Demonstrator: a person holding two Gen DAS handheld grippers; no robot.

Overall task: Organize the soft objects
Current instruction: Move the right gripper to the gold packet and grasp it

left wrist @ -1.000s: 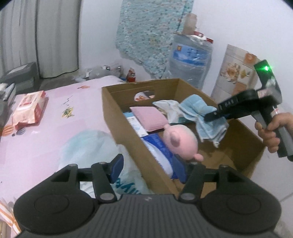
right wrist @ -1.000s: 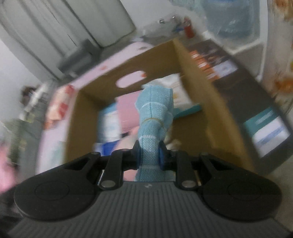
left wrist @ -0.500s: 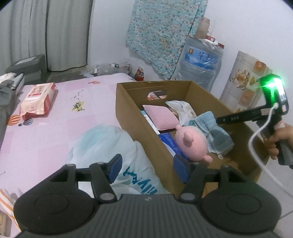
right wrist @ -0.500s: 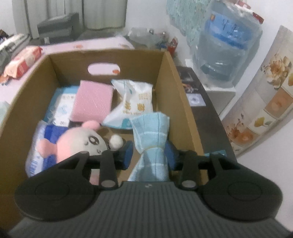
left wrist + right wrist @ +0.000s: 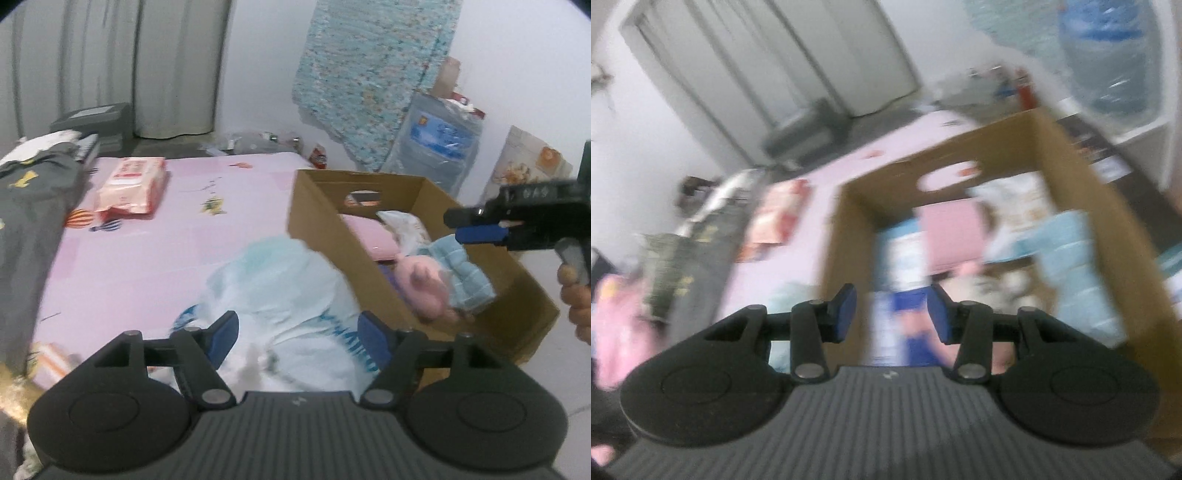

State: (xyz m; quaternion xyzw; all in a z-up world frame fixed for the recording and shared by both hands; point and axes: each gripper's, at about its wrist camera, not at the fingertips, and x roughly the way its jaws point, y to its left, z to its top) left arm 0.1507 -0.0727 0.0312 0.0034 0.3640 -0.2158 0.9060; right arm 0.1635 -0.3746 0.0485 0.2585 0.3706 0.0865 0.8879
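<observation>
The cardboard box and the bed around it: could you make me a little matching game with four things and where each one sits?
Things:
1. blue towel
2. pink plush toy
3. white plastic bag
4. red-and-white packet

Places:
A. far across the pink bedsheet, near grey bedding
B. on the sheet against the cardboard box, outside it
C. in the box, by its right wall
D. in the box, beside the towel

Pairs: 1-C, 2-D, 3-B, 4-A

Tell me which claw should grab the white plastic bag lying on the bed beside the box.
Left. The left claw is open with the white plastic bag right ahead between its fingers. The right claw, open and empty, faces into the cardboard box.
</observation>
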